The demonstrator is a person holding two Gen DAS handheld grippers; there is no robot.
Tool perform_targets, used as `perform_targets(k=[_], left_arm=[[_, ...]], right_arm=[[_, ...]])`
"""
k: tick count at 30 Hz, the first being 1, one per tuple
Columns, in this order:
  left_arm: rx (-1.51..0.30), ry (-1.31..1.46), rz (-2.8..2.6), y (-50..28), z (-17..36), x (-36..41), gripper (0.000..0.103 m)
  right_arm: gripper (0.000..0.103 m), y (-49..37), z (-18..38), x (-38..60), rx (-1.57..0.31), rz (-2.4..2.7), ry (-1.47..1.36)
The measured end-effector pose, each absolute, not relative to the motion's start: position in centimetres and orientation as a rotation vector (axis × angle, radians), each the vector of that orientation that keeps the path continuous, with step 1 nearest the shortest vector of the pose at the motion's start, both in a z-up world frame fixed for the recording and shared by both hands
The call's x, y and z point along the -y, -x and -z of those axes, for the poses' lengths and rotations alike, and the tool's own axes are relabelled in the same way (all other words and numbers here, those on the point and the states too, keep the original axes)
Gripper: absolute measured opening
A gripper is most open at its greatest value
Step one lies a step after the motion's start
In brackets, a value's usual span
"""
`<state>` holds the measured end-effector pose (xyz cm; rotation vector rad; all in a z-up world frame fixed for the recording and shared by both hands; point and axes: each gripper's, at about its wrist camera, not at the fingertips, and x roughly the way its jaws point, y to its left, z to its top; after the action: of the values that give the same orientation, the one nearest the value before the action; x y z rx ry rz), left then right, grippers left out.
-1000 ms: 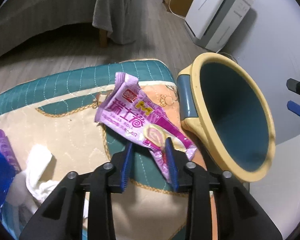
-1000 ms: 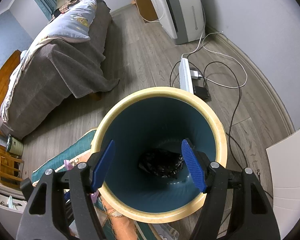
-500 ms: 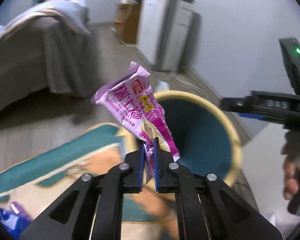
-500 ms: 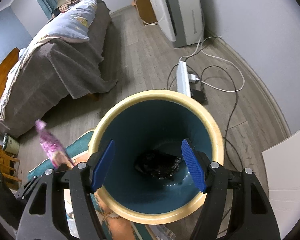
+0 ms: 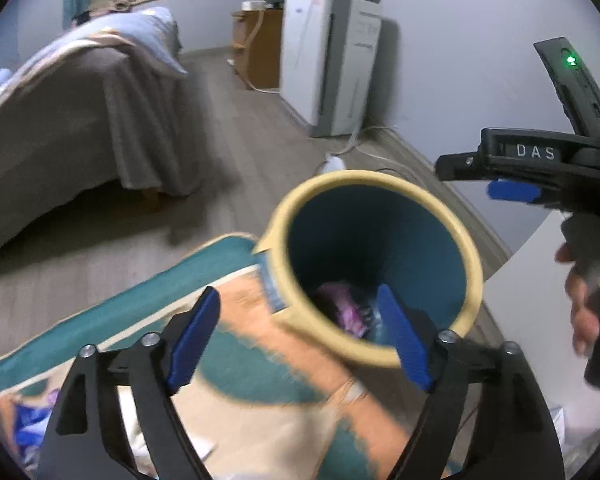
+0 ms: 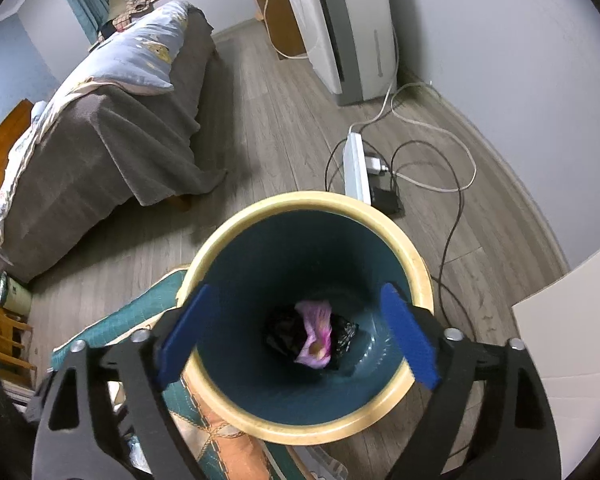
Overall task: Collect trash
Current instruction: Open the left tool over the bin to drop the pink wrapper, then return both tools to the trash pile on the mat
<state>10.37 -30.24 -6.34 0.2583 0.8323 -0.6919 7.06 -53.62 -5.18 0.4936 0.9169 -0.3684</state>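
Landmark: trash bin (image 6: 418,276), blue-green inside with a cream-yellow rim, standing on a wood-look floor (image 6: 284,120) at the edge of a rug (image 5: 236,392).

1. Purple snack wrapper (image 6: 316,334): lies crumpled at the bottom of the bin, resting on a black crumpled bag (image 6: 346,338). Also visible, blurred, in the left wrist view (image 5: 342,308).
2. Left gripper (image 5: 296,336): hovers just above the bin's near rim, jaws spread wide and empty, blue pads either side of the opening.
3. Right gripper (image 6: 296,334): poised directly over the bin mouth, jaws spread wide, nothing between them. From the left wrist view its body appears above and to the right of the bin (image 5: 516,176), with the person's hand (image 5: 588,292) on the handle.
4. Rug: teal border, orange and cream pattern; the bin stands on its corner.
5. Blue and white litter (image 5: 24,428): on the rug, well apart from the bin, blurred; kind cannot be told.
6. Bed (image 6: 100,136) with grey cover: across the floor, well beyond the bin.
7. White appliance (image 6: 344,28): against the wall beyond the bin.
8. Power strip (image 6: 356,172) with cables: on the floor just behind the bin.
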Motion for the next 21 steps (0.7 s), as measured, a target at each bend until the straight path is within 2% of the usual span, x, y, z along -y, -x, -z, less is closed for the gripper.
perform_targets(k=[7, 11, 17, 21], left_arm=[[-0.743, -0.293, 0.522, -7.5, 1.8, 20.7, 0.093], [-0.624, -0.260, 0.398, -4.5, 0.4, 14.0, 0.096], [-0.704, -0.215, 0.341, -5.0, 0.7, 10.3, 0.096], [-0.726, -0.306, 0.326, -4.6, 1.7, 9.1, 0.096]], right_arm=[[0.096, -5.5, 1.7, 46.9, -0.897, 0.330, -0.394], [0.097, -3.3, 0.0, 42.4, -0.883, 0.311, -0.340], [0.097, -1.4, -1.2, 35.7, -0.895, 0.303, -0.295], [0.097, -0.3, -0.5, 31.6, -0.941, 0.263, -0.319]])
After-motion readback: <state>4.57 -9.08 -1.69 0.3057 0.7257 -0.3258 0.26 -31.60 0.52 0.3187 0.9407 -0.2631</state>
